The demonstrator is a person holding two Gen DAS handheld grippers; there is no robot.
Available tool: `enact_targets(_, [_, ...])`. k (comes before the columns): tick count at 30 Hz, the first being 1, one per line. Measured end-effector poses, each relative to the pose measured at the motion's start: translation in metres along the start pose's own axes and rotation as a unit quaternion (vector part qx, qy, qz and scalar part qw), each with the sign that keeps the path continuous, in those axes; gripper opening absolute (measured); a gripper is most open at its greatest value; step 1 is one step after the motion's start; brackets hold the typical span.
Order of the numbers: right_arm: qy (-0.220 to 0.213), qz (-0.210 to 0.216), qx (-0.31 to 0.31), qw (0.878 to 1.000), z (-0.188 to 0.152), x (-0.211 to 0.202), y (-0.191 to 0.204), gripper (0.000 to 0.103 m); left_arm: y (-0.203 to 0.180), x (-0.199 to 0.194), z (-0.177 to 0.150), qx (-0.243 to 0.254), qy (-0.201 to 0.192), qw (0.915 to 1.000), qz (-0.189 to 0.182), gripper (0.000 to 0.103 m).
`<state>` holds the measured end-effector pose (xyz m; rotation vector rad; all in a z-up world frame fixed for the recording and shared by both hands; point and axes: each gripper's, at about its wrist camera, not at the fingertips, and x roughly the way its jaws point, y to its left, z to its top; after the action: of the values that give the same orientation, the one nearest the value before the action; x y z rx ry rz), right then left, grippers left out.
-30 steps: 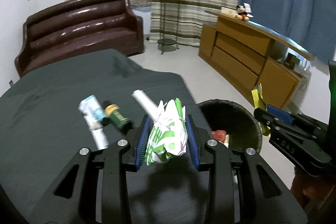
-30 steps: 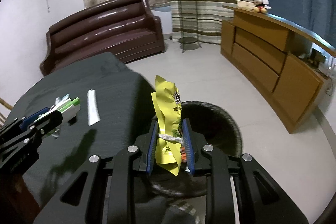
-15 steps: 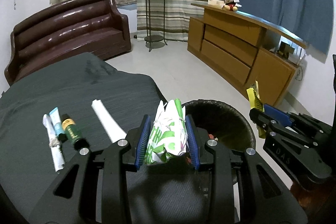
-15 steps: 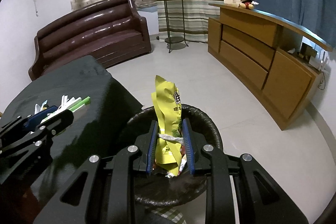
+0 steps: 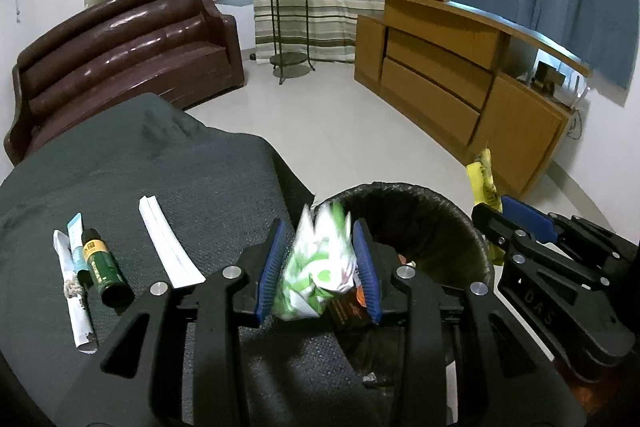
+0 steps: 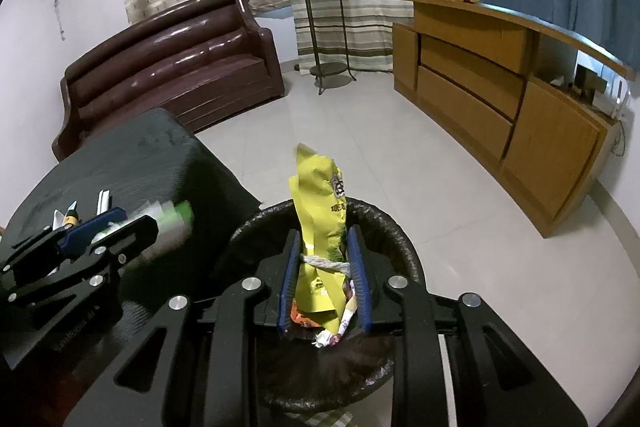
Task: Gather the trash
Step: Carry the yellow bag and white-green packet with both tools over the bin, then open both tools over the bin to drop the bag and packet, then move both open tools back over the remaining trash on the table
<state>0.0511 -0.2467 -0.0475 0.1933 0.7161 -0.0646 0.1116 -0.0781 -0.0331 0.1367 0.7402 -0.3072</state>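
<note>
My left gripper [image 5: 318,269] is shut on a crumpled white-and-green wrapper [image 5: 316,273] at the rim of the black-lined trash bin [image 5: 432,219]; the wrapper looks blurred. My right gripper [image 6: 324,277] is shut on a yellow snack bag [image 6: 322,223] tied with string, held upright over the same bin [image 6: 396,239]. The bin holds some wrappers. On the dark table [image 5: 120,163] lie a white paper strip [image 5: 168,249], a green bottle [image 5: 102,269], a blue tube [image 5: 76,241] and a rolled white wrapper [image 5: 74,297].
The bin stands on the tiled floor just off the table's right edge. A brown sofa [image 5: 120,47] is behind the table. A wooden sideboard [image 5: 460,67] runs along the right wall. A plant stand [image 5: 288,11] is by the curtains.
Both grippers have moved right toward the bin. The left one now reaches the bin rim with its wrapper. The right one is lower over the bin's opening.
</note>
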Motion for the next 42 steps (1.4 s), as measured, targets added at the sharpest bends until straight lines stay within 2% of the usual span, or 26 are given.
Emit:
enact_targets(1, [0.000, 0.001, 0.003, 1.000, 0.001, 0.000, -0.002, 0.033, 0.001, 0.001, 0.000, -0.001, 0.001, 1.0000, 0.000, 0.044])
enact_targets(3, [-0.001, -0.001, 0.004, 1.000, 0.002, 0.001, -0.003, 0.035, 0.002, 0.000, 0.000, -0.005, -0.001, 1.0000, 0.002, 0.050])
enact_targets(12, [-0.008, -0.002, 0.004, 1.000, 0.004, -0.004, 0.000, 0.035, 0.010, -0.010, -0.001, -0.018, -0.007, 0.9998, 0.006, 0.059])
enact_targets(27, [0.005, 0.025, -0.022, 0.999, -0.003, -0.011, 0.025, 0.038, 0.051, -0.040, -0.016, -0.052, -0.003, 0.9980, 0.037, 0.060])
enact_targets(42, [0.014, 0.061, -0.060, 0.996, -0.010, -0.018, 0.071, 0.038, 0.125, -0.065, -0.044, -0.109, 0.007, 0.9893, 0.097, 0.060])
